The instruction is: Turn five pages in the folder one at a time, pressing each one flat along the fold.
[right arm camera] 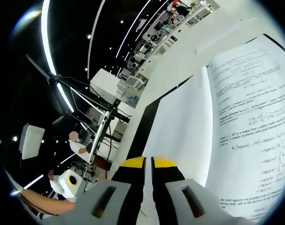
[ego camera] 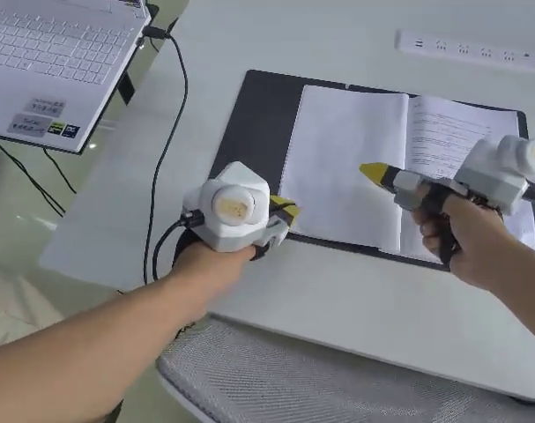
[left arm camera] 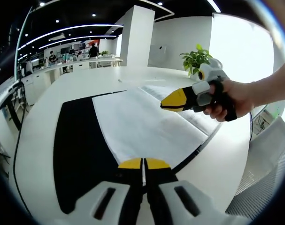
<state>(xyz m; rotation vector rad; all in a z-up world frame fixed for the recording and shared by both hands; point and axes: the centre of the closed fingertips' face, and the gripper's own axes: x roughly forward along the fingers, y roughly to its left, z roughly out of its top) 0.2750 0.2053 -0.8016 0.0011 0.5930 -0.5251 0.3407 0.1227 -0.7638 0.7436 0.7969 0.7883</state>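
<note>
The black folder [ego camera: 254,123] lies open on the white table. A blank white page [ego camera: 346,163] lies turned over to the left, and a printed page [ego camera: 443,132] lies to its right. My left gripper [ego camera: 286,211] is shut, its yellow tips [left arm camera: 143,163] at the blank page's [left arm camera: 142,126] near left corner. My right gripper [ego camera: 373,173] is also shut and hovers over the blank page close to the fold, pointing left. In the right gripper view the shut tips [right arm camera: 148,162] are above the blank page [right arm camera: 189,126], with the printed page [right arm camera: 255,126] beside it.
A white laptop [ego camera: 55,62] stands at the far left with a black cable [ego camera: 166,150] running down off the table. A white power strip [ego camera: 470,48] lies at the back right. The table's near edge [ego camera: 355,339] and a grey mesh chair [ego camera: 276,379] are just below the folder.
</note>
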